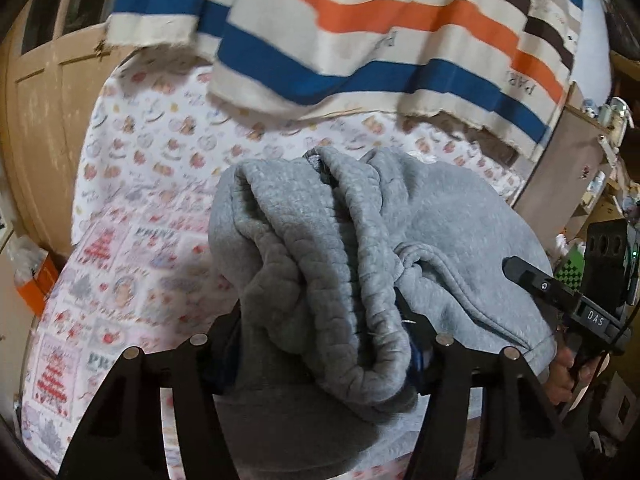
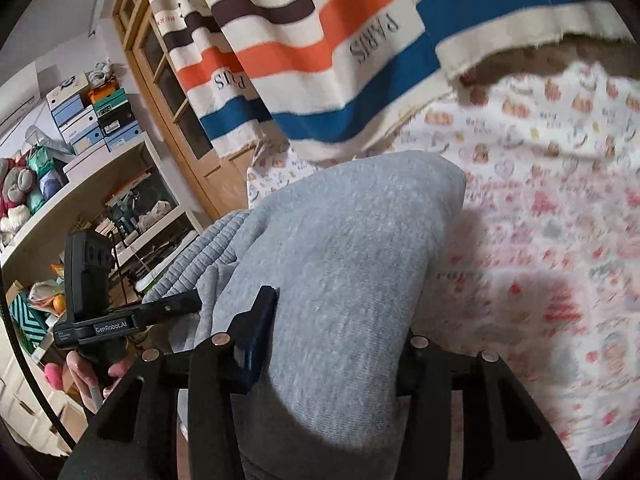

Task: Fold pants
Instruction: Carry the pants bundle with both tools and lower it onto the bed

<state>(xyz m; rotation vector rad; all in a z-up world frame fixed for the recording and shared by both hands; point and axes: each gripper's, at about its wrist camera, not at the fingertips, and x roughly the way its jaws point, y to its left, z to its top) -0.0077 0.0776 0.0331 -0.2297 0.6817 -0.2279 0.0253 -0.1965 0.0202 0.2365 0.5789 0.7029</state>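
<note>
Nearest to you in the left wrist view, your left gripper (image 1: pixel 324 344) has its black jaws clamped on a thick bunch of the grey pants (image 1: pixel 320 248), soft fleecy sweat fabric gathered into rounded, rope-like rolls with a ribbed, elasticated edge curling over the front. In the right wrist view, your right gripper (image 2: pixel 332 344) is likewise closed on the same garment, its blue-padded finger pressed against a smoother, flatter stretch of the knit that bulges up between the jaws like a cushion. Both tools hold the pants lifted off the bedsheet (image 1: pixel 132 208), and the cloth casts a soft shadow onto it (the print is blurred, but shows small pink and red motifs on white, quilt-like patches nearer you). Each gripper points forward and somewhat downward, and the two views are tilted opposite ways. From the left view you can see your right hand (image 1: pixel 564 372) wrapped round its tool's handle at the right edge; from the right view your left hand (image 2: pixel 92 376) grips its handle at the lower left. Farther off, a striped cloth (image 2: pixel 320 52) in cream, blue, orange and brown, with a frayed hem and printed lettering, hangs over the far end of the bed. Beyond that stand a wooden door (image 1: pixel 44 112) and shelves (image 2: pixel 92 184) stacked with boxes.
</note>
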